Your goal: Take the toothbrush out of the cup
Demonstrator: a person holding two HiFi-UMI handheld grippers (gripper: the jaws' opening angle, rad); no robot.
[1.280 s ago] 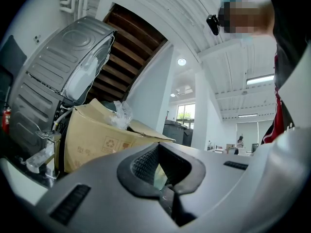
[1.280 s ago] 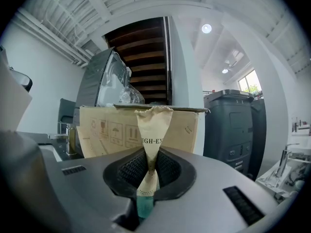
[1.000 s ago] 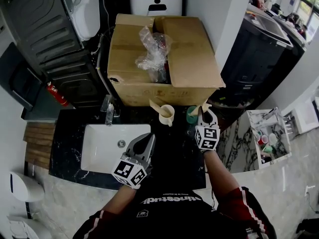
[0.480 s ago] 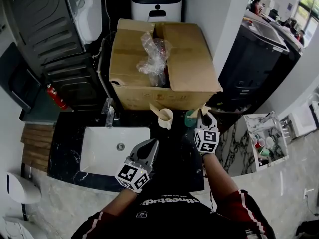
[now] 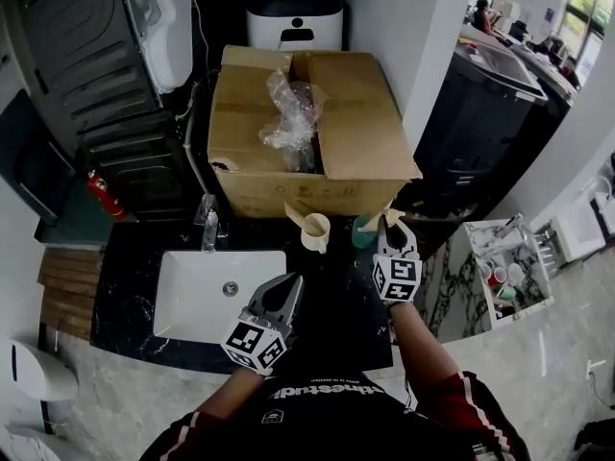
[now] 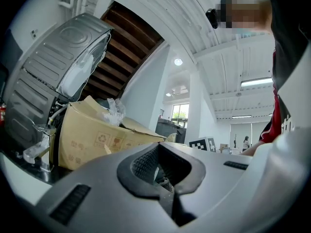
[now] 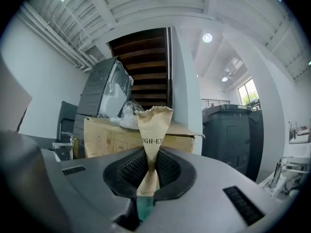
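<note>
My right gripper is shut on a toothbrush in a tan paper wrapper. It holds it upright just above a green cup at the back of the black counter. A teal part shows below the jaws; I cannot tell whether it is the handle or the cup. A cream cup to the left holds another wrapped toothbrush. My left gripper is shut and empty, over the counter beside the sink.
A white sink with a faucet takes the counter's left half. A large open cardboard box with crumpled plastic stands right behind the cups. A marble shelf with small items is to the right.
My right gripper has risen slightly with the wrapped toothbrush still pinched in it. The left gripper has stayed where it was.
</note>
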